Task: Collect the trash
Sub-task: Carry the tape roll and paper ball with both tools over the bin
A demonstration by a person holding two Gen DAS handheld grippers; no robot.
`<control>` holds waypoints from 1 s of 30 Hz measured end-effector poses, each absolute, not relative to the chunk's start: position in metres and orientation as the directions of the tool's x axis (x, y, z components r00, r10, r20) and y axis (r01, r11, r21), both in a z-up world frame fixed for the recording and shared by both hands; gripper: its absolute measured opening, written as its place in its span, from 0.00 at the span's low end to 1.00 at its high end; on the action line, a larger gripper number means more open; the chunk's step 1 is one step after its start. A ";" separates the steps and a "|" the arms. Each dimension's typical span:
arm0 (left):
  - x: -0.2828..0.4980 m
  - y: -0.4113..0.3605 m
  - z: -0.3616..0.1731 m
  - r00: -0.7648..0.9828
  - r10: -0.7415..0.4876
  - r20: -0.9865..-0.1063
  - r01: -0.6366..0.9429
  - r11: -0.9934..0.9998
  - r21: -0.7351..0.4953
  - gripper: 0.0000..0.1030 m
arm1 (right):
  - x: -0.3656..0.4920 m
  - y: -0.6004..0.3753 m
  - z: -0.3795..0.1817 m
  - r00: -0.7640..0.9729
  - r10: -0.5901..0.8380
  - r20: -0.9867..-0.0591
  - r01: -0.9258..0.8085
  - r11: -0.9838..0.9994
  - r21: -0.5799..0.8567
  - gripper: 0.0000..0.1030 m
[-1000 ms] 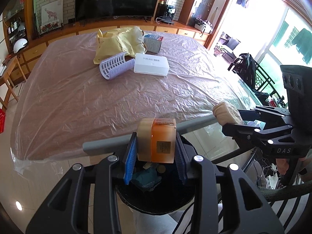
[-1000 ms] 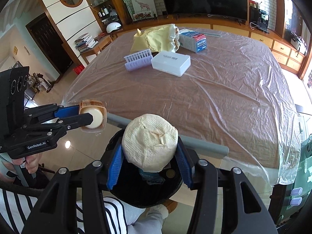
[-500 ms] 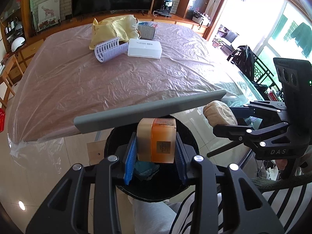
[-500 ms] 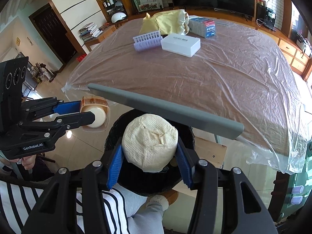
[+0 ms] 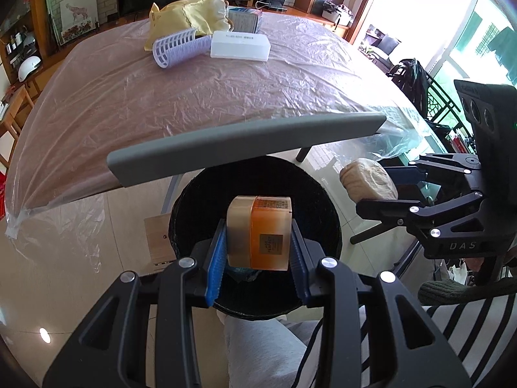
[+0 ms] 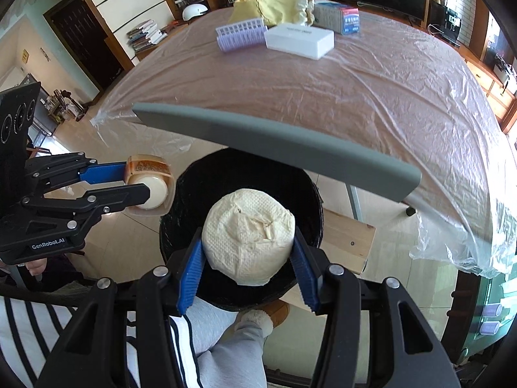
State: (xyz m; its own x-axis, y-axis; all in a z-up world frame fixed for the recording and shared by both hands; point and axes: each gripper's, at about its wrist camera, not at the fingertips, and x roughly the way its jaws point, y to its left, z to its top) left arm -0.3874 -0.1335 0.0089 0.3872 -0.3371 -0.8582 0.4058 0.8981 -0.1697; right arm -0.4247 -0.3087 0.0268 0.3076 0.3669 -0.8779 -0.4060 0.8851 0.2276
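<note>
Two tools over black bin (image 5: pixel 181 226), left tool (image 5: pixel 257 245) clamping orange jar (image 5: pixel 258 232), right tool (image 6: pixel 248 258) clamping tissue wad (image 6: pixel 248 236)

Orange jar (image 5: pixel 258 232) with pale gold lid between blue pads (image 5: pixel 216 266); cream embossed tissue wad (image 6: pixel 248 234) over black bin (image 6: pixel 240 174); grey bar (image 5: pixel 245 145); lilac basket (image 5: pixel 176 47), white box (image 5: pixel 239 46), yellow bag (image 5: pixel 190 11) on brown table (image 5: pixel 129 97); black-and-white striped sleeves

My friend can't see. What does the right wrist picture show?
The right gripper squeezes a cream tissue wad above a black bin on the floor. To its left, the left gripper holds an orange jar near the bin's rim.
</note>
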 end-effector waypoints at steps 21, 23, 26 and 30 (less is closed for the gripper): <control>-0.378 -0.142 -0.032 0.343 -0.262 -0.902 0.397 0.911 -0.114 0.36 | -0.415 -0.293 -0.011 0.269 0.300 -0.915 -0.402 0.898 0.176 0.48; -0.377 -0.142 -0.038 0.337 -0.255 -0.906 0.394 0.912 -0.110 0.36 | -0.412 -0.293 -0.016 0.263 0.291 -0.920 -0.397 0.902 0.172 0.48; -0.373 -0.144 -0.045 0.330 -0.242 -0.912 0.392 0.914 -0.101 0.36 | -0.410 -0.292 -0.021 0.256 0.283 -0.924 -0.391 0.905 0.168 0.49; -0.368 -0.146 -0.052 0.320 -0.229 -0.919 0.390 0.916 -0.092 0.36 | -0.405 -0.292 -0.027 0.251 0.274 -0.929 -0.384 0.909 0.164 0.49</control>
